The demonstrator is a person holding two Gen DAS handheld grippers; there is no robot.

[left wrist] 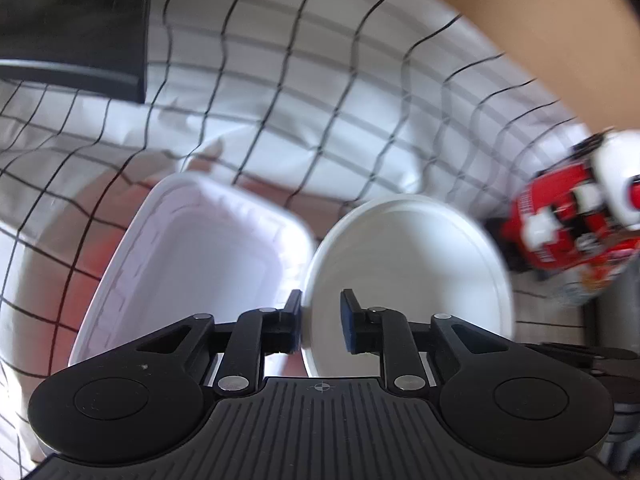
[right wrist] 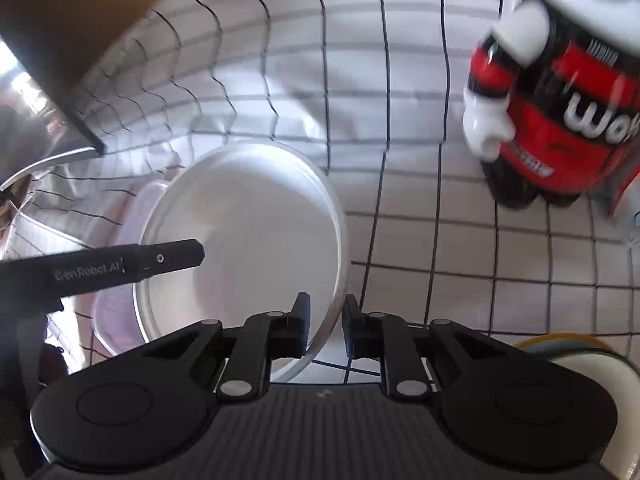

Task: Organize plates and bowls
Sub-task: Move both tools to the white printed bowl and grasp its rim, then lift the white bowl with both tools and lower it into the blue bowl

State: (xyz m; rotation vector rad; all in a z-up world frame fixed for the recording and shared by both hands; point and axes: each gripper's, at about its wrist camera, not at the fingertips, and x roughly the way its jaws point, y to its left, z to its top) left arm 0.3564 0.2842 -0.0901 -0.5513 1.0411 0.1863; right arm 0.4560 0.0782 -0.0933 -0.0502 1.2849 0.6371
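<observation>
The round white plate [left wrist: 408, 276] is tilted up off the checked tablecloth [left wrist: 280, 92], with both grippers at its rim. The left gripper [left wrist: 320, 320] straddles the plate's left edge: the rim runs against the left pad while the right pad stands off it, so the fingers look spread, not yet pinching. The right gripper [right wrist: 326, 330] has the plate's opposite edge passing between its fingers, again with a visible gap, so it too appears parted around the rim. Just beside the plate, on its left, lies a white rectangular tray [left wrist: 192, 264], nearly touching it.

The risk, as I judge it, is that neither tool truly grips the plate; a thin, smooth rim held loosely could slip and drop flat, or swing into the tray and shove it. Both pictures are motion-blurred, which suggests quick movement, and that adds to the danger.

The left view shows the whole tray; the right view shows only a sliver of it behind the plate. The right view alone shows the red-and-black snack bag [right wrist: 560, 92] clearly towards the cloth's far right, and a yellow-rimmed dish [right wrist: 576, 350] at its near right edge.
</observation>
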